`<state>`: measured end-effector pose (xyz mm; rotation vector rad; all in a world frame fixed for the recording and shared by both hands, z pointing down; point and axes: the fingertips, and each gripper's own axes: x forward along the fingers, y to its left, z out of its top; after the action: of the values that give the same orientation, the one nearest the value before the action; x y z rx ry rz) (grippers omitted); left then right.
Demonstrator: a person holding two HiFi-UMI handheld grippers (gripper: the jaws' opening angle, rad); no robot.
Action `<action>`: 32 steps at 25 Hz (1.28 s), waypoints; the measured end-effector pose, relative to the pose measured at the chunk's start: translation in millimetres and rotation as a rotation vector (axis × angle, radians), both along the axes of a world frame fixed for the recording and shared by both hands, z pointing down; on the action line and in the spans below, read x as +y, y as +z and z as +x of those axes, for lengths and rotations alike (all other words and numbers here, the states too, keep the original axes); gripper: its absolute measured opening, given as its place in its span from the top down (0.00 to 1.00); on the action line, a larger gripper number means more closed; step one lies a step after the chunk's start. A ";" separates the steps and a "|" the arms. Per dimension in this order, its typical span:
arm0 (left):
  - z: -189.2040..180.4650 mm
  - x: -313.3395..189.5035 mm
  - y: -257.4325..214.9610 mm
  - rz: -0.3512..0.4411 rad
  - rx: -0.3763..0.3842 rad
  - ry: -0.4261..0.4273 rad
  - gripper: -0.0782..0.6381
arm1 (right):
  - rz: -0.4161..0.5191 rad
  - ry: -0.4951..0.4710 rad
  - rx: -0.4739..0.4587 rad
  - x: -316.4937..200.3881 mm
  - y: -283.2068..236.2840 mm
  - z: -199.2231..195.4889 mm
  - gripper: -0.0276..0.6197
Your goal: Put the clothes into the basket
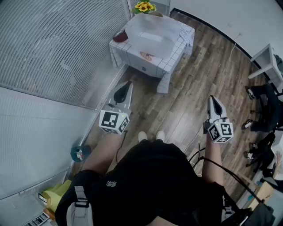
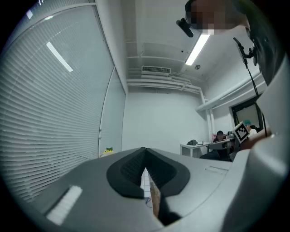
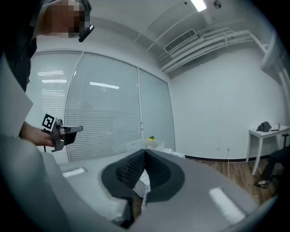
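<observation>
A glass wall with blinds (image 1: 53, 53) runs down the left, beside a wood floor (image 1: 199, 79). Ahead of the person stands a table under a checked cloth (image 1: 177, 55), carrying the pale basket (image 1: 152, 26). A dark red garment (image 1: 120, 37) lies on the table's left edge, just outside the basket. The left gripper (image 1: 127, 84) and right gripper (image 1: 212, 99) are held well apart, both short of the table, each with its jaws pressed together on nothing. Sunflowers (image 1: 144, 6) sit beyond the basket
</observation>
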<state>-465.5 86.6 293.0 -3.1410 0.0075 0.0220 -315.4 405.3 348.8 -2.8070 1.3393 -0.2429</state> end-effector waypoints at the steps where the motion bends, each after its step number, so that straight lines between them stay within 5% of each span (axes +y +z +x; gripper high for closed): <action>1: 3.8 2.2 -3.4 0.006 0.008 0.006 0.88 | 0.001 0.001 -0.001 0.8 0.4 2.6 0.95; 22: 81.0 30.4 -18.1 0.030 0.025 -0.053 0.88 | 0.061 -0.002 -0.069 46.6 19.1 80.8 0.95; 32: 188.9 -4.1 2.0 0.007 0.030 -0.017 0.88 | 0.013 0.082 -0.105 50.6 41.9 153.2 0.95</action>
<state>-276.6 82.5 295.0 -3.1331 0.0334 0.0687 -162.1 455.9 390.7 -2.7879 1.1973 -0.3724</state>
